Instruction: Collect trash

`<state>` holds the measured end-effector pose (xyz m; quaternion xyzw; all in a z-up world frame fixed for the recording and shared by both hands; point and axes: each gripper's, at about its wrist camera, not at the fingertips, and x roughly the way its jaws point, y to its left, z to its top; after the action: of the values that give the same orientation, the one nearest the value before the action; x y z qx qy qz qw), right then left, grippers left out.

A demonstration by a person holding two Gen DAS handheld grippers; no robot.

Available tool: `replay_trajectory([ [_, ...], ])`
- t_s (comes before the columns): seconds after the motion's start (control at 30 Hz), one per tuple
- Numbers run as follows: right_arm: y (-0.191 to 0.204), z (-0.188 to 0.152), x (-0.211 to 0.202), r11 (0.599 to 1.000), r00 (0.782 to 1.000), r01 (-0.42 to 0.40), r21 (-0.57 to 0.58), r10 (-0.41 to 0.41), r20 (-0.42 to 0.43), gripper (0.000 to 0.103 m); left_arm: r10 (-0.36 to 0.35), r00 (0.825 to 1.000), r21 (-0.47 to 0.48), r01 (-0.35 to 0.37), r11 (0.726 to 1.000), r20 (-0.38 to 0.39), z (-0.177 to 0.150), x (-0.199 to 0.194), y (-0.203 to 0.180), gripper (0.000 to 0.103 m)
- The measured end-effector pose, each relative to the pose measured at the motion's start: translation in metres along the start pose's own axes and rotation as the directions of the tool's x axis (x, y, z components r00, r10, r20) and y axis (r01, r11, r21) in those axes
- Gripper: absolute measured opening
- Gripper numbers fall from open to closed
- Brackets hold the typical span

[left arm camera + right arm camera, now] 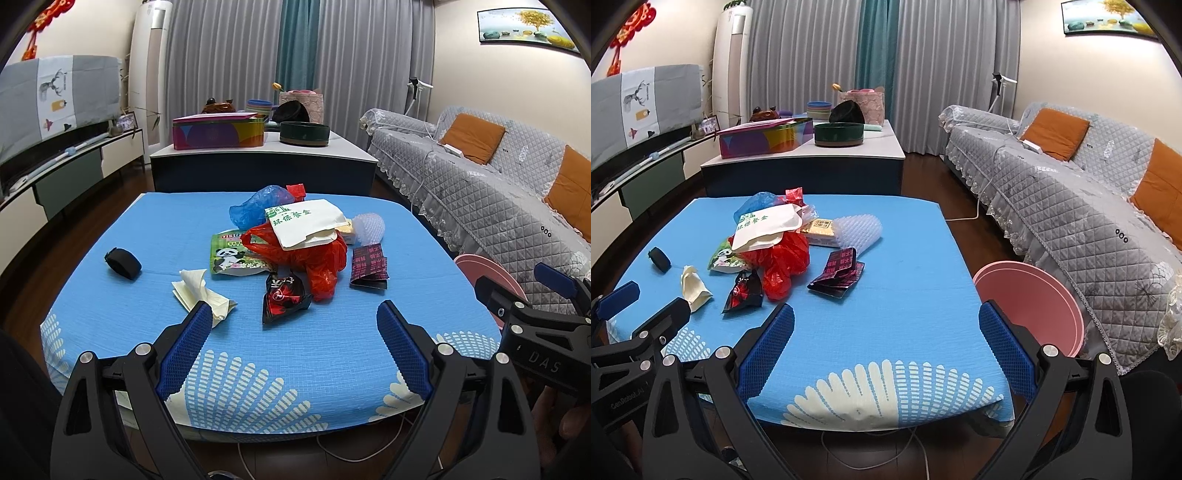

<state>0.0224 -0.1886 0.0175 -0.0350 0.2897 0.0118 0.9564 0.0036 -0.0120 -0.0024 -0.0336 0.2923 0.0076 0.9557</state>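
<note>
Both grippers spread wide, empty, short of the litter.
Risk: left gripper (293, 347) snags crumpled white tissue (201, 291) at ten o'clock, dragging blue patterned tablecloth (147, 236); right gripper (886, 350) idle.

two plastic bags (317, 258), three snack wrappers (282, 295), one pink bin (1028, 306)

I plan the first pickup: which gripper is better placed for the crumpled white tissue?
Left. The left gripper, open, has the crumpled white tissue beside its left fingertip; the right gripper faces bare cloth near the pink bin.
</note>
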Motion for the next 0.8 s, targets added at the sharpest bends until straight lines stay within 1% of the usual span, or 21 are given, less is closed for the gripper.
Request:
replay_trajectory([
  [0.37, 0.002, -0.001, 0.001, 1.0, 1.0, 0.002, -0.003, -0.002, -0.001, 0.098, 0.004, 1.0, -0.014, -0.004, 1.0, -0.002, 0.0, 0.0, 0.0, 0.088],
  [0.43, 0.002, -0.001, 0.002, 1.0, 1.0, -0.002, 0.003, 0.002, -0.006, 0.095, 0.017, 1.0, -0.021, -0.016, 1.0, 0.003, 0.001, -0.001, 0.0, 0.088],
  [0.63, 0.003, 0.001, 0.008, 0.999, 0.999, -0.03, 0.016, 0.031, -0.021, 0.081, 0.073, 0.997, -0.062, -0.072, 0.995, 0.014, 0.003, 0.001, 0.01, 0.086],
  [0.7, 0.003, 0.002, 0.01, 0.999, 0.999, -0.039, 0.031, 0.04, -0.02, 0.071, 0.087, 0.996, -0.074, -0.086, 0.994, 0.01, 0.004, 0.003, 0.014, 0.083],
  [0.73, 0.003, 0.003, 0.011, 0.998, 0.999, -0.042, 0.038, 0.042, -0.018, 0.069, 0.092, 0.996, -0.082, -0.091, 0.992, 0.007, 0.004, 0.005, 0.015, 0.081],
  [0.8, 0.003, 0.008, 0.012, 0.997, 0.998, -0.057, 0.055, 0.058, -0.008, 0.06, 0.098, 0.995, -0.094, -0.097, 0.991, 0.006, 0.004, 0.007, 0.018, 0.079],
])
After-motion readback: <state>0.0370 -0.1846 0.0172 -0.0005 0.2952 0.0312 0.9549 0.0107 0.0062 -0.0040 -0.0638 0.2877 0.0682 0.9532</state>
